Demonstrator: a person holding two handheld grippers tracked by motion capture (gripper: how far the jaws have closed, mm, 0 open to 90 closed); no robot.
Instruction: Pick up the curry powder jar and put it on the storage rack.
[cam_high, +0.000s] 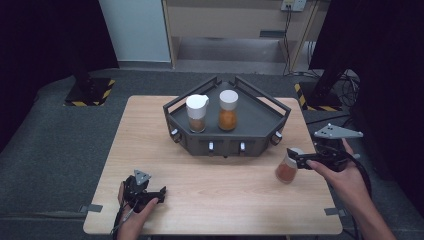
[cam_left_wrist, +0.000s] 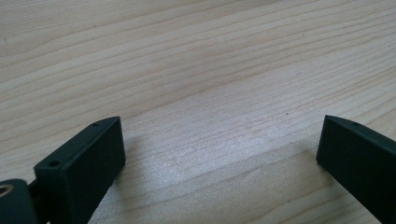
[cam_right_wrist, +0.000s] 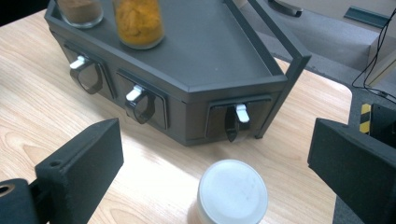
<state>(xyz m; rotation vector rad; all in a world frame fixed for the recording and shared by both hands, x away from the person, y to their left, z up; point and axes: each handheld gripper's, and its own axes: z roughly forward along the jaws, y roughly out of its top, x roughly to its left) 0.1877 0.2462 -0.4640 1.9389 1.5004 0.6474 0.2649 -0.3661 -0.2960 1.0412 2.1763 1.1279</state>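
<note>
With the right hand-held gripper (cam_right_wrist: 219, 172) spread wide and empty around the jar (cam_right_wrist: 232, 192) at lower centre, an off-centre close could tip it.

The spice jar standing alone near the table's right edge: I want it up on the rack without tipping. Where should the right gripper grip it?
Grip the jar across its round glass body just below the white lid, coming level from the right. It stands upright, and the open right gripper already straddles it.
</note>
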